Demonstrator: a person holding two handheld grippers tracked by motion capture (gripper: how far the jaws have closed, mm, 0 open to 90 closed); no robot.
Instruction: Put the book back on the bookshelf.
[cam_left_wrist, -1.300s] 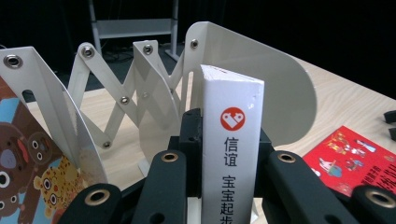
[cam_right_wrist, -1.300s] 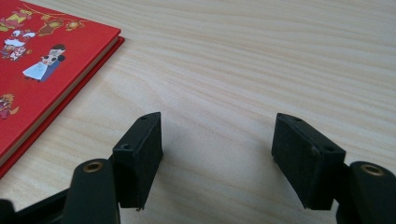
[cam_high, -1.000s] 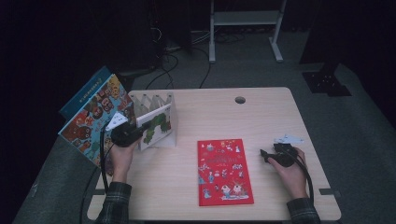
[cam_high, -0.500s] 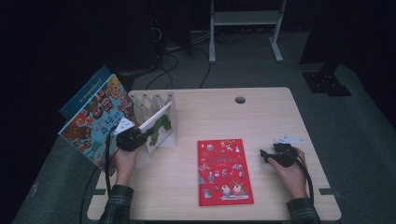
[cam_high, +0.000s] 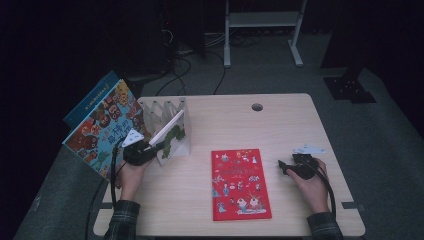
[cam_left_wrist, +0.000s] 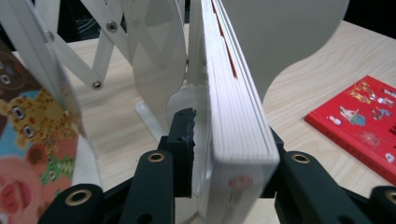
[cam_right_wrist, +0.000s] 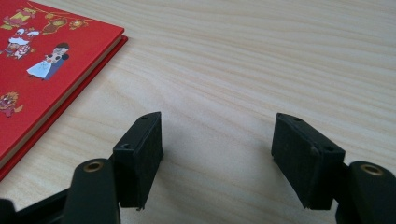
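High view, left gripper (cam_high: 150, 148) at a white-edged book (cam_high: 171, 131) standing in the white expanding book rack (cam_high: 160, 111) on the desk (cam_high: 280, 125), red picture book (cam_high: 240, 183) lying flat, left gripper view, jaws just opening, gap beside the book (cam_left_wrist: 236, 116), right gripper view, right gripper (cam_right_wrist: 217, 158) jaws wide, bare.

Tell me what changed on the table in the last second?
The left claw tipped the white book more upright into the rack; its jaws have just been opening around it. The right claw and red book stayed put.
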